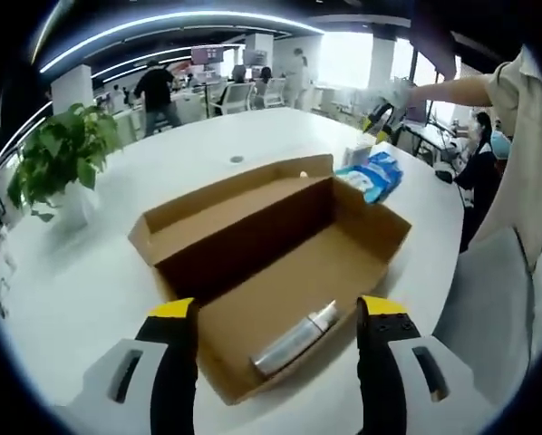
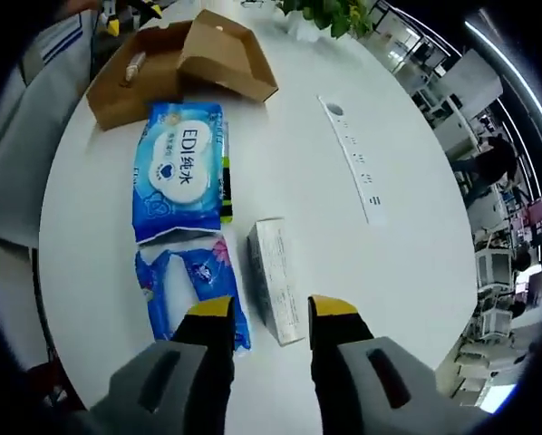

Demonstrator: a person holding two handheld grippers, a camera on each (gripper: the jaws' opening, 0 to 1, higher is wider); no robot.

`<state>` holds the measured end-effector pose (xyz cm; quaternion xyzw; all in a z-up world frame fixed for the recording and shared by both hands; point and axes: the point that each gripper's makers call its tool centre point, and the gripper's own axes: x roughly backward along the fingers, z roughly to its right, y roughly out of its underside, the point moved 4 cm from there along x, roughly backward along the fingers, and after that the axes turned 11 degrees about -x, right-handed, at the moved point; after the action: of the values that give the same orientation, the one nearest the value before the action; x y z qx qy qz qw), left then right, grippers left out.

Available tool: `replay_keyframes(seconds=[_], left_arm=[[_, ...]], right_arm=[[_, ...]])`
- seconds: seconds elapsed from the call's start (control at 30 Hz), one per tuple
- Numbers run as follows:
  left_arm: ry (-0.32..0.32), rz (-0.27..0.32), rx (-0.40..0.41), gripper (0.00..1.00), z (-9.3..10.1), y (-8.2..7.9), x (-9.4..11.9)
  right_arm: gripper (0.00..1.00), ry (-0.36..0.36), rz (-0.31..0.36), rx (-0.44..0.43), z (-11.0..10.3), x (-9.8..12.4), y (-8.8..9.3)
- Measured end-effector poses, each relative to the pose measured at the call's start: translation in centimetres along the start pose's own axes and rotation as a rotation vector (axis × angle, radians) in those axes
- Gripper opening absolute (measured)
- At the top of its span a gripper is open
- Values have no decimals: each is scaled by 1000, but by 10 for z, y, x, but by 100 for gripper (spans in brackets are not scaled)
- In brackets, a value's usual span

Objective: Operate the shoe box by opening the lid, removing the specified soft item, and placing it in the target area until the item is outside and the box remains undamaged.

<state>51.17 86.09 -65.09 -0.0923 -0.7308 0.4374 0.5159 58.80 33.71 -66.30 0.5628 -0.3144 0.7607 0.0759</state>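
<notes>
The brown cardboard shoe box lies open on the white table, its lid folded back on the far side. A silver tube rests in the box's near corner. My left gripper is open, its yellow-tipped jaws astride that near corner. Beyond the box lies a blue soft wipes pack, large in the right gripper view. My right gripper is open above the table, with the near end of a white carton lying in the gap between its jaws. The box sits far off.
A smaller blue packet lies left of the white carton. A potted plant stands on the table's left side. A person's sleeve and body crowd the table's right edge. A long label strip lies on the table.
</notes>
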Motion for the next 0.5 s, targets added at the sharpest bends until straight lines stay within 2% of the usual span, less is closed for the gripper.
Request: replay_keyframes(seconds=[0.17,0.5], left_arm=[[11,-19,-38,72,-3,-2,0],[68,-51,-111,71,-5,-4,0]], right_arm=[[34,9,65,-72,-17,15,-9],[43,29,140,-179,-57,39,-17]])
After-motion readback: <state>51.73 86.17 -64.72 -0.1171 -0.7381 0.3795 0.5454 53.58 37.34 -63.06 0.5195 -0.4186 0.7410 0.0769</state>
